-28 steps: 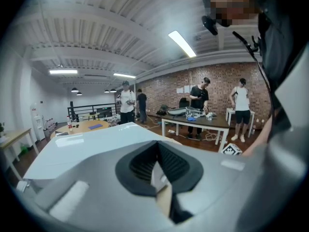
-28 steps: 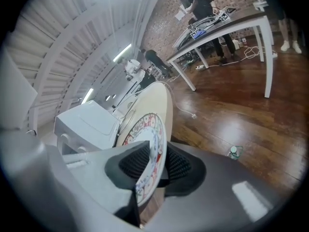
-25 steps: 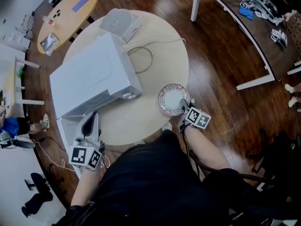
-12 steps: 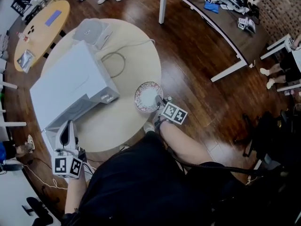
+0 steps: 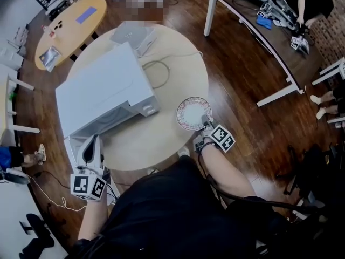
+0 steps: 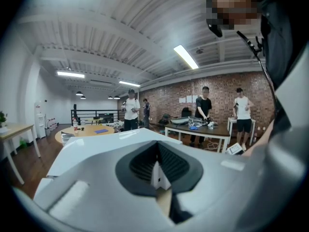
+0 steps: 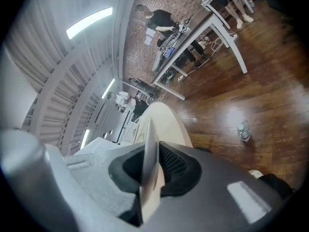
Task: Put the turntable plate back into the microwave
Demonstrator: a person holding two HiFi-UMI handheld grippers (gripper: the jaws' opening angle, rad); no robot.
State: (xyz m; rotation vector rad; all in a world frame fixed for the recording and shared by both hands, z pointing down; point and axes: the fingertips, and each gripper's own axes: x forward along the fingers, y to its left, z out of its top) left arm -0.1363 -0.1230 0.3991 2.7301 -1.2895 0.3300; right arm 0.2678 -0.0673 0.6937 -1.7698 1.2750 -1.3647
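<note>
The white microwave (image 5: 105,93) stands on the left half of the round table (image 5: 178,63), and its door (image 5: 70,151) hangs out toward me. At the table's near right edge is the turntable plate (image 5: 190,112), white with a patterned rim. My right gripper (image 5: 206,124) is shut on its near rim. In the right gripper view the plate (image 7: 150,163) shows edge-on between the black pads. My left gripper (image 5: 92,142) is in front of the microwave, beside the door. Its jaws stand together in the left gripper view, facing the microwave (image 6: 96,153), with nothing seen in them.
A grey flat device (image 5: 132,35) and a looped cable (image 5: 156,69) lie behind the microwave. A second round wooden table (image 5: 70,26) stands at the far left and a long desk (image 5: 253,20) at the far right. Several people stand by the brick wall.
My right gripper has closed on the plate's rim, rolled and risen a little. My left gripper has shifted sideways in front of the microwave.
</note>
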